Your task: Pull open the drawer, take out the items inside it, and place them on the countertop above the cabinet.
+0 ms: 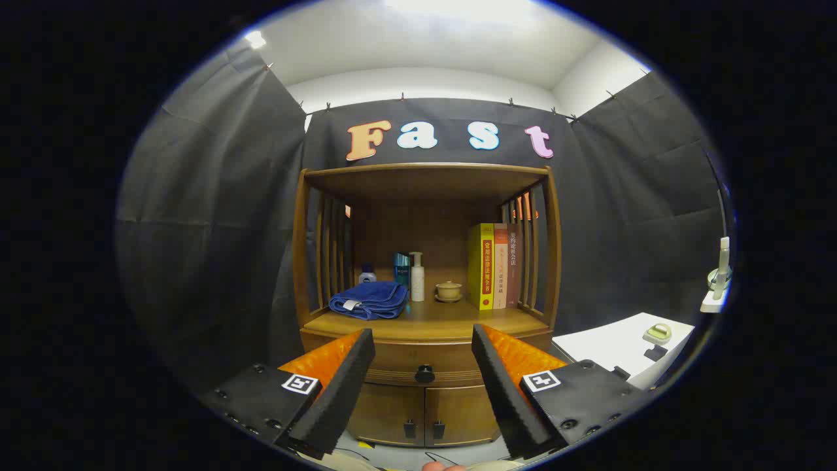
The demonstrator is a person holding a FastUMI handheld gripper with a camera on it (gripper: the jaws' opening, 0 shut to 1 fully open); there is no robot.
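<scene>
Wooden and shut, the drawer (424, 366) sits just under the cabinet's surface (425, 324), its small dark knob (424, 373) centred between our open, empty tongs (424, 376), and we judge it stiff, best pinched by that knob.

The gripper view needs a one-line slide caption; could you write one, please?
Open gripper faces the closed drawer's knob, apart from it, below the countertop.
</scene>
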